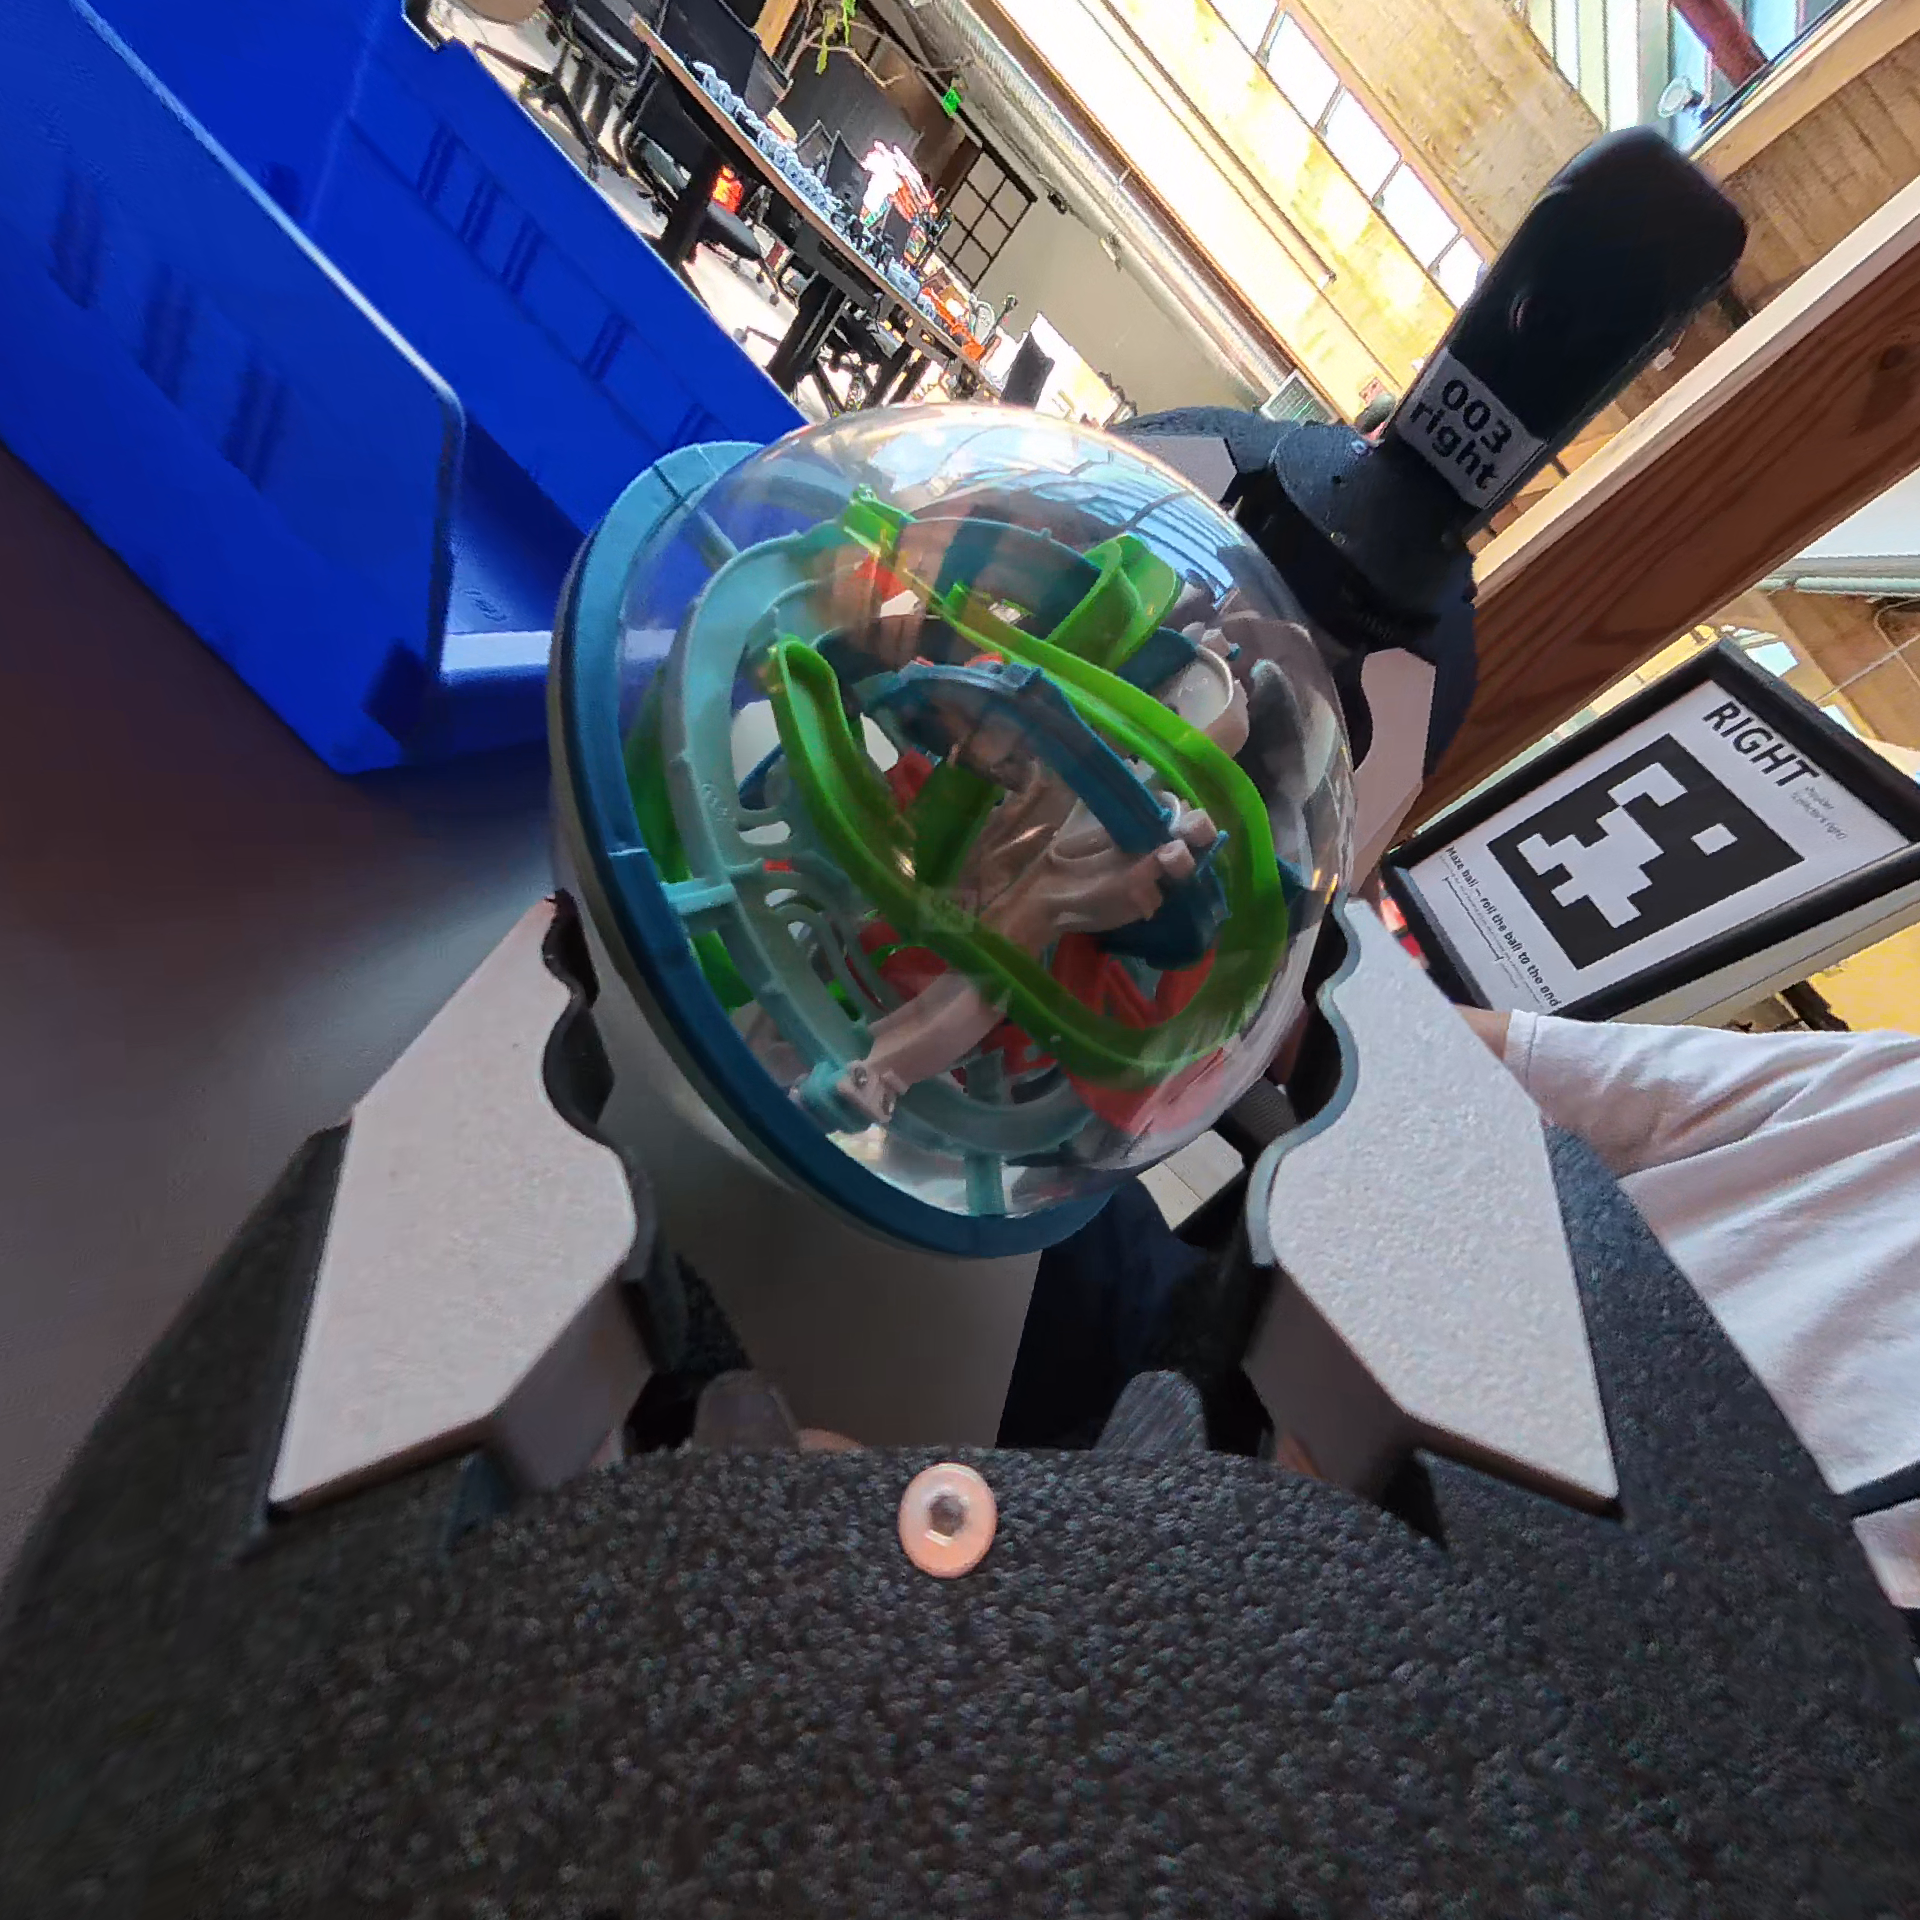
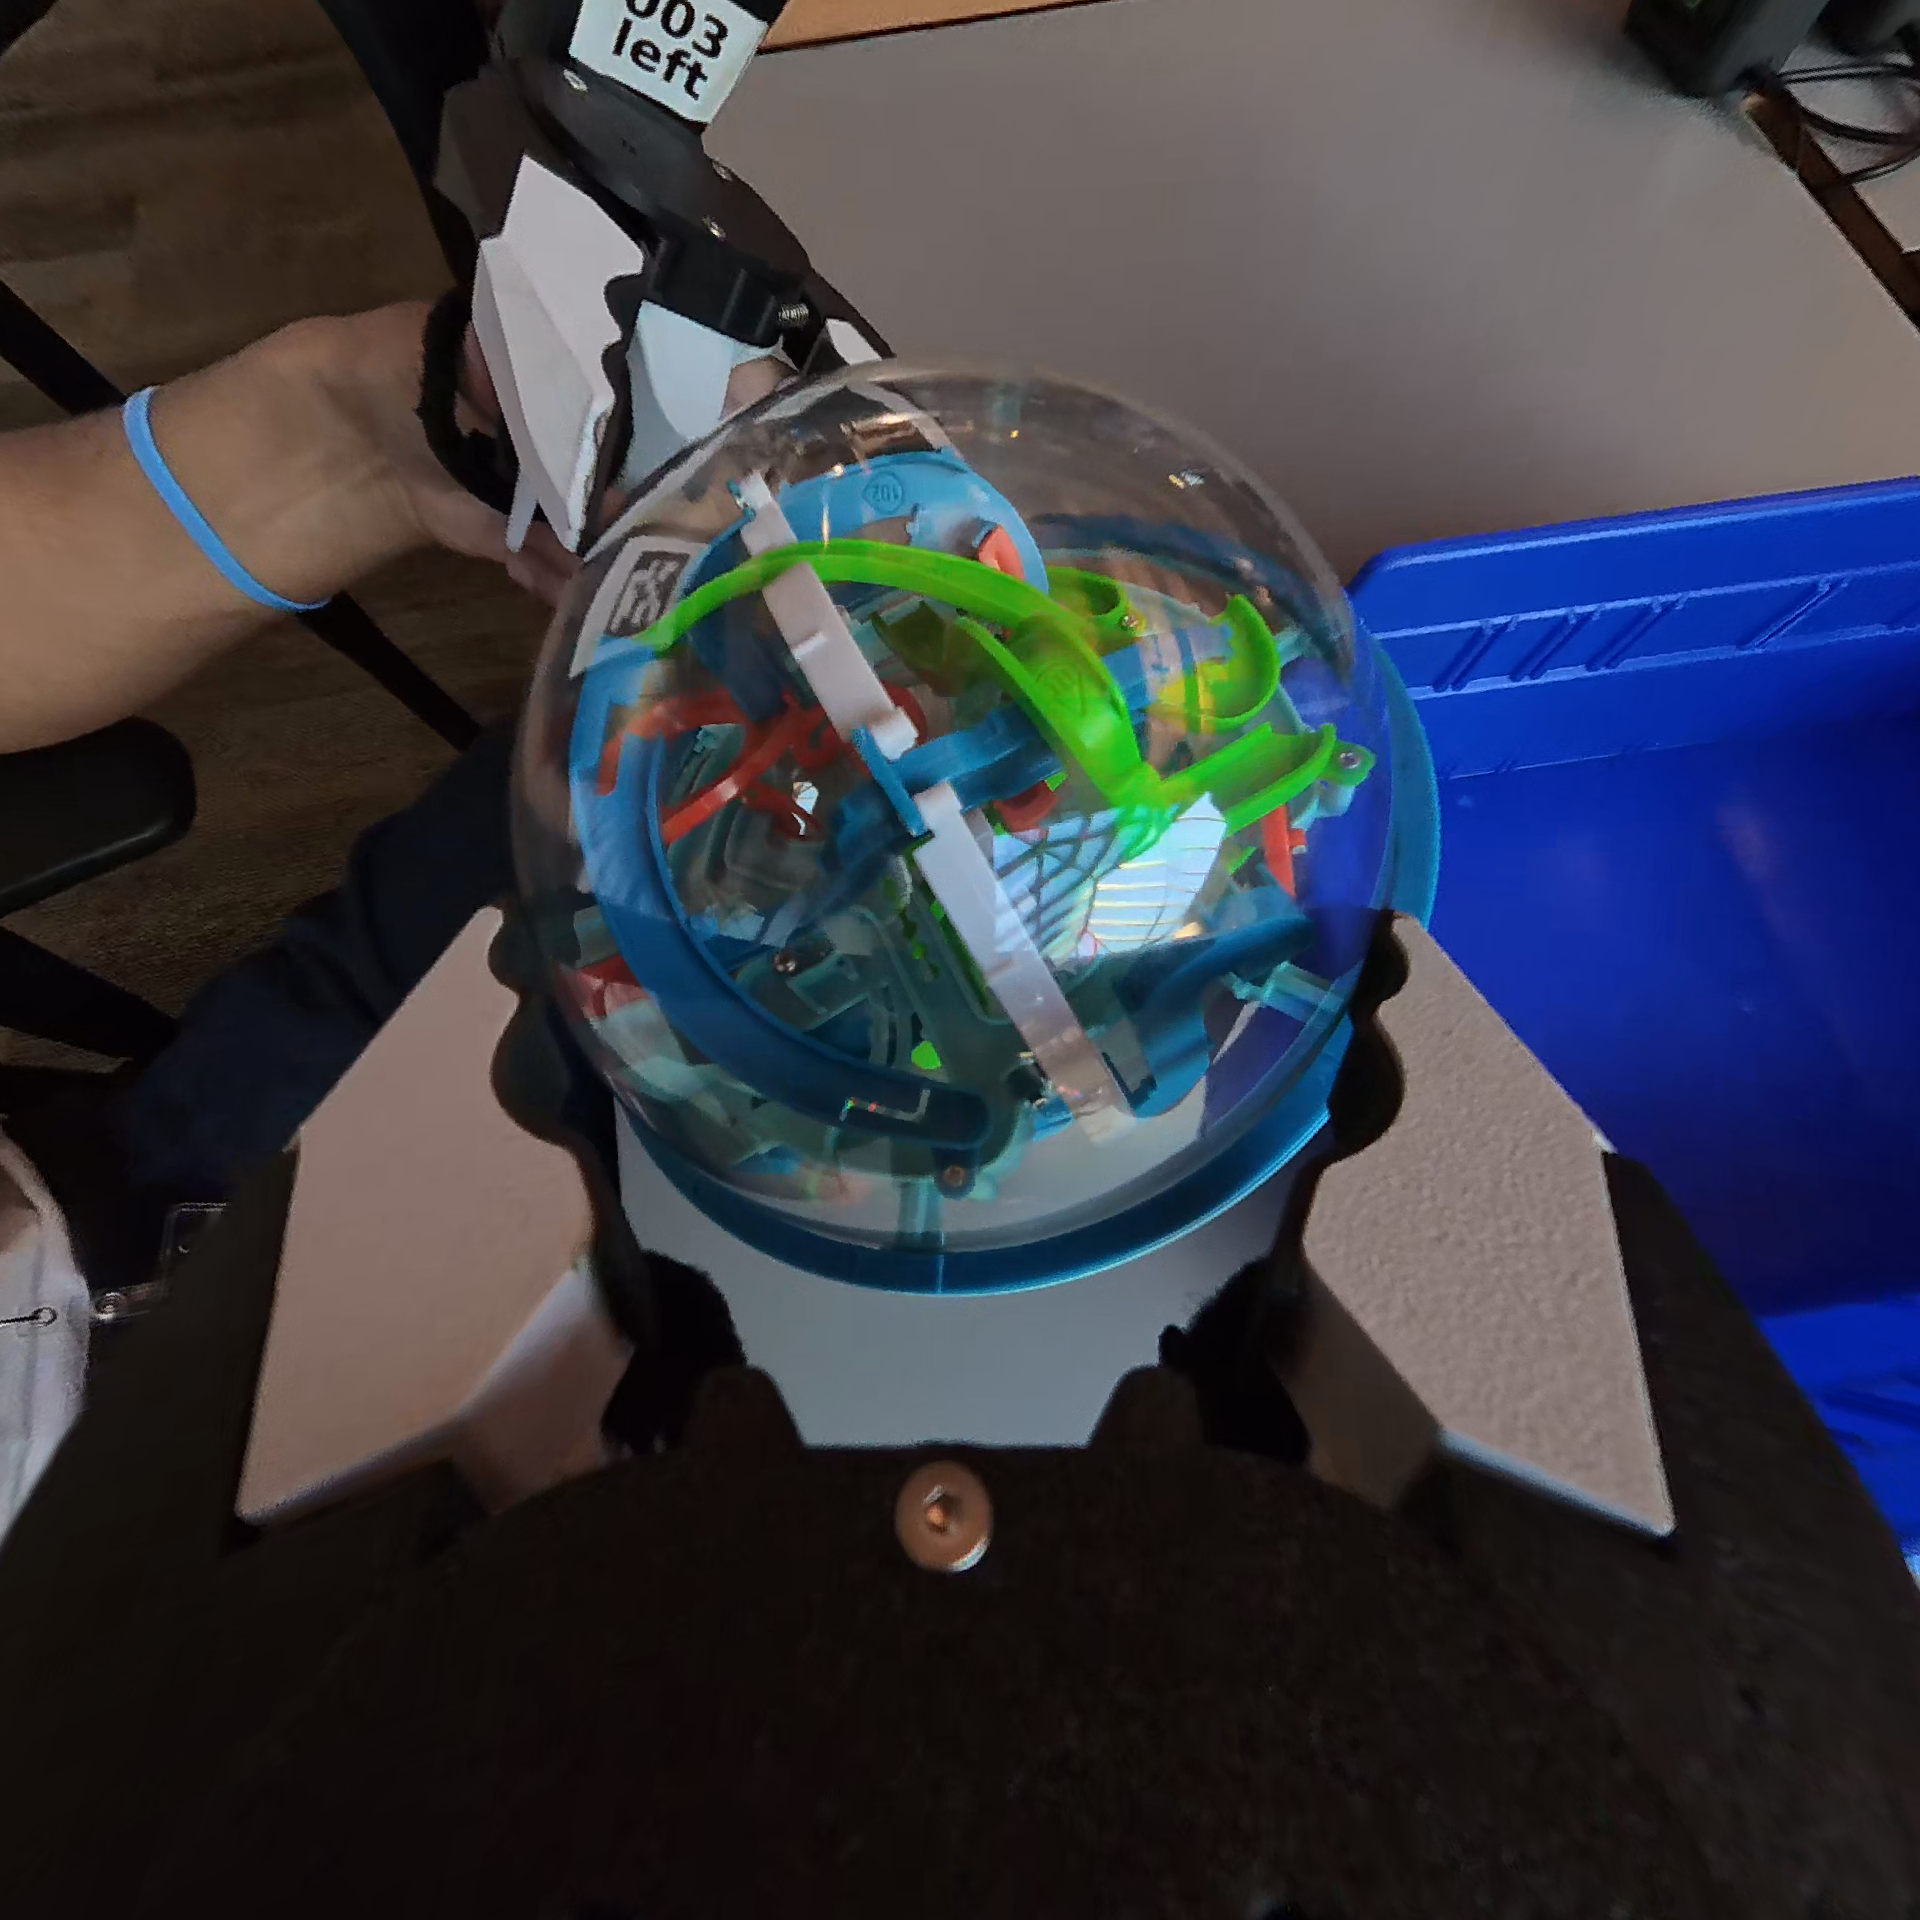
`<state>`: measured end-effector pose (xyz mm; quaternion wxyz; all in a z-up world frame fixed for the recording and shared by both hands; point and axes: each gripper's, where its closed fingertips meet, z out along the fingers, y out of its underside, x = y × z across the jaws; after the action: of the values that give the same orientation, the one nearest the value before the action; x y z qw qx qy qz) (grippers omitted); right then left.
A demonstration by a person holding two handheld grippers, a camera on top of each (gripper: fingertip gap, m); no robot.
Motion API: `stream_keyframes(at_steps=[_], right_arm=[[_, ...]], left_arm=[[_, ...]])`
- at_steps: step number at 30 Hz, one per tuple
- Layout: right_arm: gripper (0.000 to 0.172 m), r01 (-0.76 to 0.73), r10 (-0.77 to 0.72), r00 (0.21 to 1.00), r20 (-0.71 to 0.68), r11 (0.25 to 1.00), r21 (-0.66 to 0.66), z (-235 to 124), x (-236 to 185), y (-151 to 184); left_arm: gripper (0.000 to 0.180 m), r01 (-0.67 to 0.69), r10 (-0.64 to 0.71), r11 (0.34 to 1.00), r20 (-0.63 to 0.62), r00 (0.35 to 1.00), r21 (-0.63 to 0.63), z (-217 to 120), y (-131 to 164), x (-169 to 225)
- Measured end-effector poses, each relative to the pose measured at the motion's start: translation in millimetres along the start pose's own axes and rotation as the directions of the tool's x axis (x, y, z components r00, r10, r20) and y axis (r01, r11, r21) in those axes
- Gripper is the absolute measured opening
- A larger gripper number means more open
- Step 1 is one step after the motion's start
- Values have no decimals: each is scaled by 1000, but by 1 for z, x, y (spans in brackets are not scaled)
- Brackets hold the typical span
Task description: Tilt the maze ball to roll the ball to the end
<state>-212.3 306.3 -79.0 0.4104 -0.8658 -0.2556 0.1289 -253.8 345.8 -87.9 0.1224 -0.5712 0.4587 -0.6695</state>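
Observation:
The maze ball [image 1: 956,821] is a clear sphere with a blue ring around it and green, blue, orange and white tracks inside. It is held above the grey table [image 1: 208,987] between both grippers. My left gripper [image 1: 951,987] is shut on it, one pad on the blue ring and the other on the clear shell. My right gripper [image 2: 951,997] is shut on the maze ball [image 2: 966,831] from the opposite side, pads against the shell near the ring. Each gripper shows behind the ball in the other's view: the left gripper [image 2: 623,343] and the right gripper [image 1: 1382,540]. I cannot pick out the small ball inside.
A large blue bin [image 1: 312,364] stands on the table close beside the ball, and also shows in the right wrist view [image 2: 1662,831]. A framed sign with a black-and-white marker [image 1: 1662,842] stands to the right. A person's hand with a blue wristband [image 2: 260,488] holds the left gripper.

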Motion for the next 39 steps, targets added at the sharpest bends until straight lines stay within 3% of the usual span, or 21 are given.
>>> stream_keyframes(at_steps=[39], right_arm=[[148,-76,75,997,12,992,104,-18,6,24]], left_arm=[[130,-81,86,995,91,992,-56,24,-8,11]])
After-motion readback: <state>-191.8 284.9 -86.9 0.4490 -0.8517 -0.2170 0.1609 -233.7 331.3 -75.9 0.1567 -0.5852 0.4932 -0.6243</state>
